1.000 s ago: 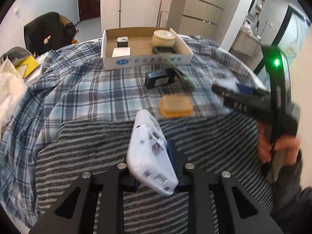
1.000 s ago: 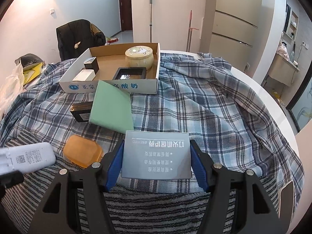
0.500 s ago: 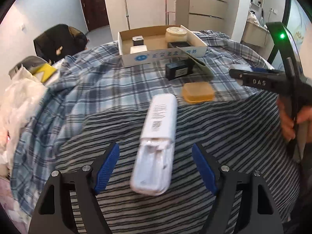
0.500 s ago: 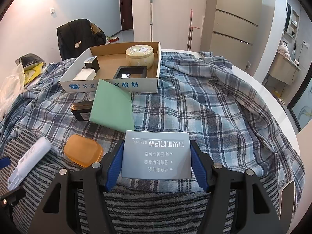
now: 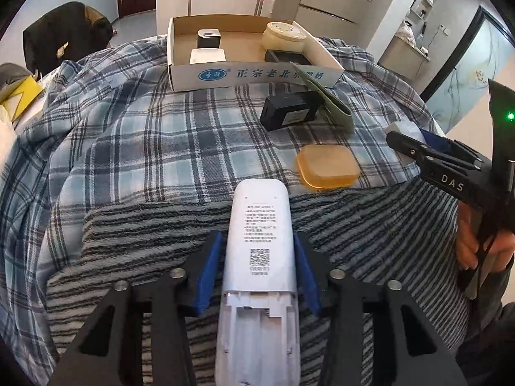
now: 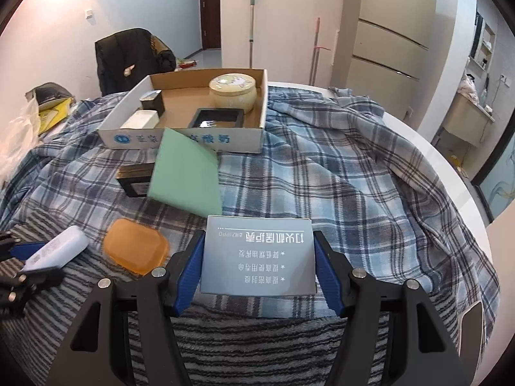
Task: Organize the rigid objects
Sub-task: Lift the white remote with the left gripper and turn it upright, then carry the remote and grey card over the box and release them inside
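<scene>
My left gripper is shut on a white remote control lying lengthwise between the blue pads, back side up, battery cover off. My right gripper is shut on a grey-blue flat box with white print. The right gripper also shows at the right of the left wrist view. An open cardboard box stands at the far side and holds a cream jar, a black tray, a white block and a small dark box.
On the plaid cloth lie an amber translucent case, a black box and a green card leaning over it. A striped fleece covers the near side. A chair with a dark jacket stands at far left.
The left gripper let go of the tilted remote, opened wide, then shut on it again lengthwise. The right gripper kept still with the grey-blue box.
</scene>
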`<act>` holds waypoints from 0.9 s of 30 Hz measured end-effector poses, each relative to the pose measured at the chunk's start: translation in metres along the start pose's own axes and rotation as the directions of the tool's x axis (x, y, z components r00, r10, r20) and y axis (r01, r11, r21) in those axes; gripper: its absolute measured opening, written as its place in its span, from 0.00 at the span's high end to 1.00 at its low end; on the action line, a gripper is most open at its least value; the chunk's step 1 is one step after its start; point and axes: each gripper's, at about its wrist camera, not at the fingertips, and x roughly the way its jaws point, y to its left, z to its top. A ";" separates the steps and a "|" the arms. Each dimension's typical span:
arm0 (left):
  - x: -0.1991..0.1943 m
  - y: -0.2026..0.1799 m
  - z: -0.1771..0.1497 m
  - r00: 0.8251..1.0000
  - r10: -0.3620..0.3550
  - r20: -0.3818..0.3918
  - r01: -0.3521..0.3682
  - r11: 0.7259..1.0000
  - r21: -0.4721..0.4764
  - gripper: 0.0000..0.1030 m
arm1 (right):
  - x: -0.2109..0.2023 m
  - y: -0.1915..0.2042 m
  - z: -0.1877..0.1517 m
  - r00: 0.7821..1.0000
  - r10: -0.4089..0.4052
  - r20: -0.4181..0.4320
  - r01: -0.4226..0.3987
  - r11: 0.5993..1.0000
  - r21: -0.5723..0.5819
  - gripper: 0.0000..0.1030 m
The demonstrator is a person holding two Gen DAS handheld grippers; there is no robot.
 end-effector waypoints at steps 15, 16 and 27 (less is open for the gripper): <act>-0.054 -0.026 0.026 0.982 0.113 0.152 -0.123 0.991 0.058 0.59 | -0.008 -0.005 0.002 0.999 0.000 0.043 -0.002 1.000 0.031 0.39; -0.056 -0.026 0.030 0.979 0.120 0.164 -0.131 0.990 0.053 0.59 | -0.009 -0.006 0.003 0.999 -0.008 0.048 0.006 0.999 0.038 0.39; -0.077 -0.030 0.112 0.934 0.098 0.344 -0.087 0.995 -0.049 0.59 | -0.048 -0.021 0.070 0.996 0.004 0.086 -0.010 0.998 0.067 0.39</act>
